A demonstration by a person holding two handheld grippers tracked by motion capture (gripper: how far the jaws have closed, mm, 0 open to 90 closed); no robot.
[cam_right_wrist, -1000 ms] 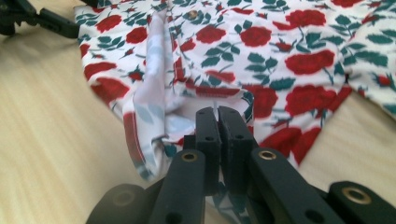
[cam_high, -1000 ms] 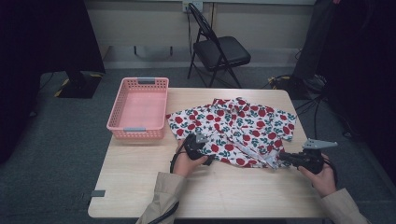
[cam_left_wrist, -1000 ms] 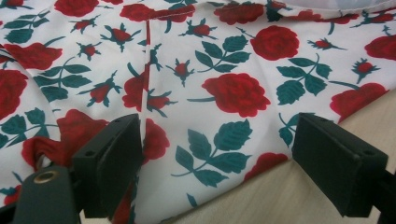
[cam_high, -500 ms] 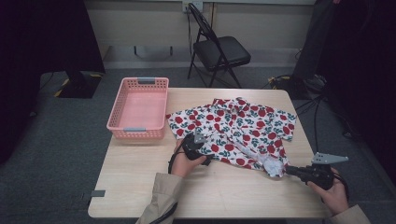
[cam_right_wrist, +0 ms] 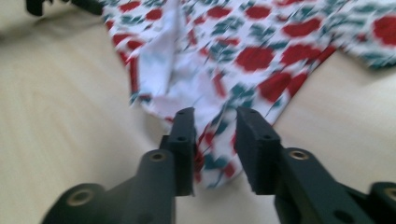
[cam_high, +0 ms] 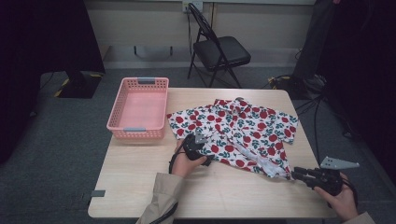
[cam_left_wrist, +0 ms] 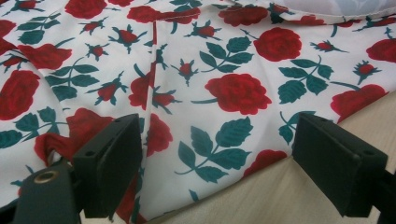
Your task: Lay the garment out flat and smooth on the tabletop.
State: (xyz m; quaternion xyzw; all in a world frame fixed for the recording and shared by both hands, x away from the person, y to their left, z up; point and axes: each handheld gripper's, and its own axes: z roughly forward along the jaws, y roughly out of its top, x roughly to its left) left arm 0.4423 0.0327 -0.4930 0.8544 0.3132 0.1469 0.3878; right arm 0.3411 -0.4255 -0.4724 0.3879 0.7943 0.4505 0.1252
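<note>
A white shirt (cam_high: 243, 128) printed with red roses lies spread on the wooden table (cam_high: 140, 182). My left gripper (cam_high: 200, 139) sits on its near-left hem; in the left gripper view the jaws stand wide apart over the shirt (cam_left_wrist: 233, 93), so my left gripper (cam_left_wrist: 219, 158) is open. My right gripper (cam_high: 296, 175) is at the shirt's near-right corner. Its jaws have just been opening. In the right gripper view the shirt (cam_right_wrist: 261, 56) has its corner lying loose between the parted jaws of my right gripper (cam_right_wrist: 212, 135).
A pink plastic basket (cam_high: 161, 107) stands at the table's left edge, beside the shirt. A black folding chair (cam_high: 222, 49) stands behind the table. Cables run over the floor at the right. Bare tabletop stretches along the near edge.
My right gripper has drawn toward the near-right corner of the table, pulling the shirt's corner out with it, and its jaws have parted off the cloth. The left hand has stayed put.
</note>
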